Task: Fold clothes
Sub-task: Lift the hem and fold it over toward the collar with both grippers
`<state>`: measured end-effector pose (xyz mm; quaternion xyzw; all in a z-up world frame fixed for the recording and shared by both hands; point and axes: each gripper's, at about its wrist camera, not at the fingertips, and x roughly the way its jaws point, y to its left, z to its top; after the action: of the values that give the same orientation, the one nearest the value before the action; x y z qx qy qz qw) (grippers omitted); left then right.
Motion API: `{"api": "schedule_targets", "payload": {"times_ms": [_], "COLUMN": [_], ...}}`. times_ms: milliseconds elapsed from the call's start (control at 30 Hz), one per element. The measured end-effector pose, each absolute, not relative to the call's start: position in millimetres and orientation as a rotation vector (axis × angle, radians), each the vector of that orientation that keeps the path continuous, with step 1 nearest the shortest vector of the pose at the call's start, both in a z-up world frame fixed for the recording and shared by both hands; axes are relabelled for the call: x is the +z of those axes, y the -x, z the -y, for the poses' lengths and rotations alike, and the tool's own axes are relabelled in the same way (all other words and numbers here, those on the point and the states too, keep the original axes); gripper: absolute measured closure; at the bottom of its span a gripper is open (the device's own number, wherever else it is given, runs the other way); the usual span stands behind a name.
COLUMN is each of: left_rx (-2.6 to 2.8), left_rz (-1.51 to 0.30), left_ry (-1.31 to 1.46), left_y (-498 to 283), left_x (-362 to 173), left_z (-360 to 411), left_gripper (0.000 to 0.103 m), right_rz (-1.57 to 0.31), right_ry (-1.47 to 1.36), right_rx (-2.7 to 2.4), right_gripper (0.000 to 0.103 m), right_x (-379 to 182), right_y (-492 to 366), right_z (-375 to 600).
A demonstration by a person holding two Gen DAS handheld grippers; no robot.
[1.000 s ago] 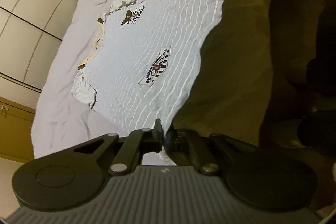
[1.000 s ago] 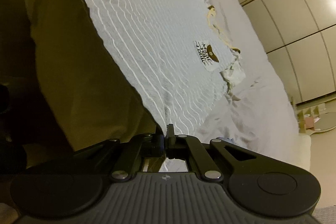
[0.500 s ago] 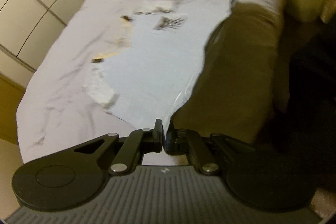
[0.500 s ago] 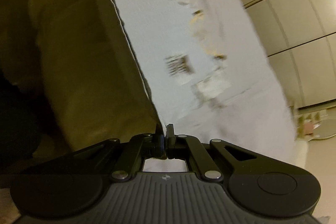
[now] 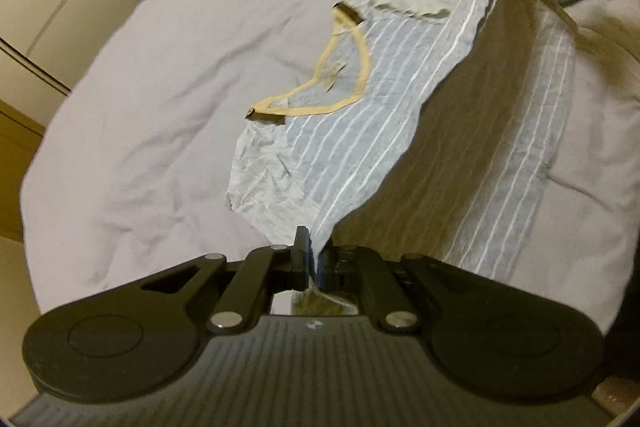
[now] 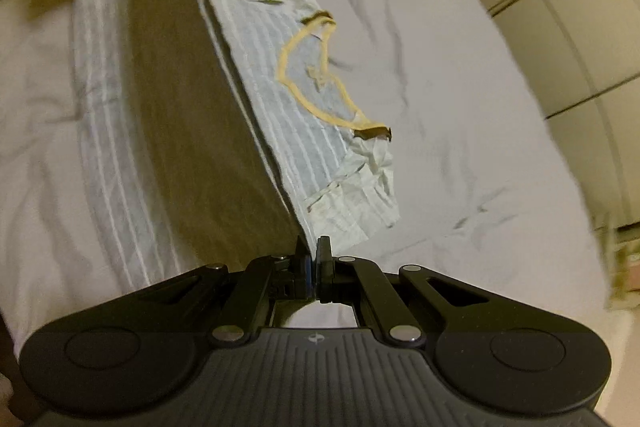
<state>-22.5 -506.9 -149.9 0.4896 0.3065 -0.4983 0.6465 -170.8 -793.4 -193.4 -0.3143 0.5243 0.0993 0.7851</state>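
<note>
Here the left gripper [image 5: 310, 259] is pinched tight on one corner of the striped T-shirt [image 5: 352, 131], and the right gripper [image 6: 313, 261] is clamped on the other corner of the same hem, so the edge runs taut between them and hangs raised above the bed [image 5: 152, 99]. Beyond each claw the lifted half slopes down like a tent wall (its dark underside faces the near side), and past it the rest of the shirt lies flat on the sheet, the yellow-trimmed neckline [image 5: 352, 67] and a crumpled pale sleeve [image 6: 360, 179] further out. By my reading the step in hand is a fold of hem toward collar; the next move calls for carrying both corners forward together, level, then lowering them near the shoulders before letting go. No print, brand or label writing can be read here.
</note>
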Motion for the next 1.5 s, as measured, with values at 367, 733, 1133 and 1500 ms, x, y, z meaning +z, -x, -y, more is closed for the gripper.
{"api": "schedule_targets", "payload": {"times_ms": [367, 733, 1133, 1500], "left_rx": [-1.185, -1.249, -1.176, -1.143], "left_rz": [-0.888, -0.979, -1.101, -1.043], "left_ry": [-1.031, -0.990, -0.745, -0.674], "left_y": [-89.3, -152.3, -198.9, -186.5], "left_x": [-201.7, -261.3, -294.1, -290.2], "left_z": [564.9, 599.9, 590.5, 576.2], "left_gripper": [0.100, 0.099, 0.088, 0.088], "right_rz": [-1.279, -1.364, -1.367, -1.283], "right_ry": [0.544, 0.426, 0.279, 0.155], "right_rx": [0.228, 0.152, 0.067, 0.031], "right_gripper": [0.103, 0.103, 0.090, 0.097], "right_x": [-253.1, -299.2, -326.6, -320.8], "right_y": [52.8, 4.3, 15.4, 52.6], "right_z": [864.3, 896.7, 905.3, 911.8]}}
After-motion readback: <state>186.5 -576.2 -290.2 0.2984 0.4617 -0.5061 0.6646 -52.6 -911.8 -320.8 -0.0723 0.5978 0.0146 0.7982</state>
